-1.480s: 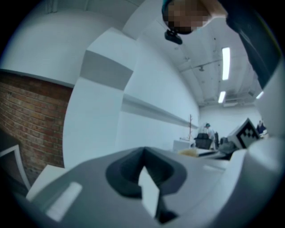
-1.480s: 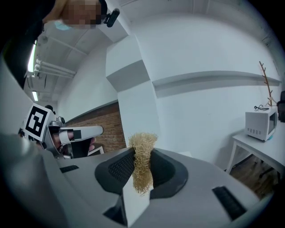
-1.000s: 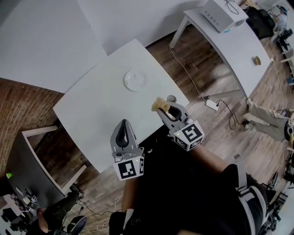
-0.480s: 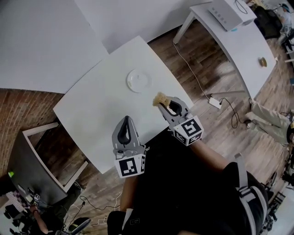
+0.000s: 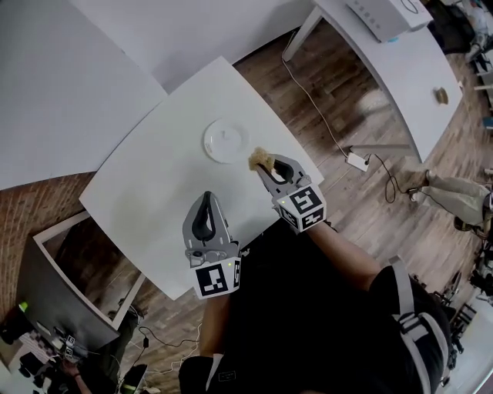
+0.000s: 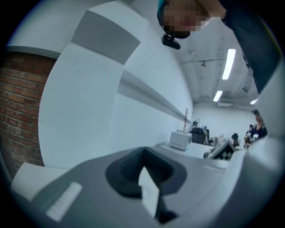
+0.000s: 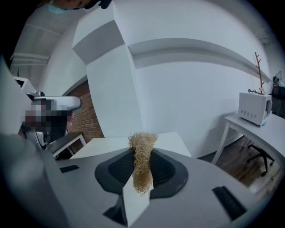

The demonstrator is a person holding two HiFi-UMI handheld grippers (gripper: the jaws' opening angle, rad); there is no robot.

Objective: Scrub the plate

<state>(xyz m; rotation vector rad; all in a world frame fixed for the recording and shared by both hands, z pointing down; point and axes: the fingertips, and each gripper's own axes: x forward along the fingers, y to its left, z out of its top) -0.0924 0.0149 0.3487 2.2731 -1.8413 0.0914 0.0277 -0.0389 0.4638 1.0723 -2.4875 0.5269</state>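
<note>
A round white plate (image 5: pixel 226 141) lies on the white square table (image 5: pixel 154 200), toward its far side. My right gripper (image 5: pixel 266 169) is shut on a tan fibrous scrubber (image 5: pixel 259 159), held above the table just right of and nearer than the plate. In the right gripper view the scrubber (image 7: pixel 142 162) stands pinched between the jaws, its tuft sticking up. My left gripper (image 5: pixel 205 223) hovers over the table's near edge, jaws closed with nothing between them; the left gripper view points up at the wall, and the left gripper (image 6: pixel 144 178) there holds nothing.
A second white table (image 5: pixel 393 69) stands at the right rear with a white appliance (image 5: pixel 385 11) and a small object (image 5: pixel 441 95). A power strip (image 5: pixel 356 161) and cables lie on the wood floor. A low dark cabinet (image 5: pixel 69 285) stands left of the table.
My right gripper with the scrubber has moved slightly toward the plate. The left gripper has held about the same place over the near edge. The head view has shifted.
</note>
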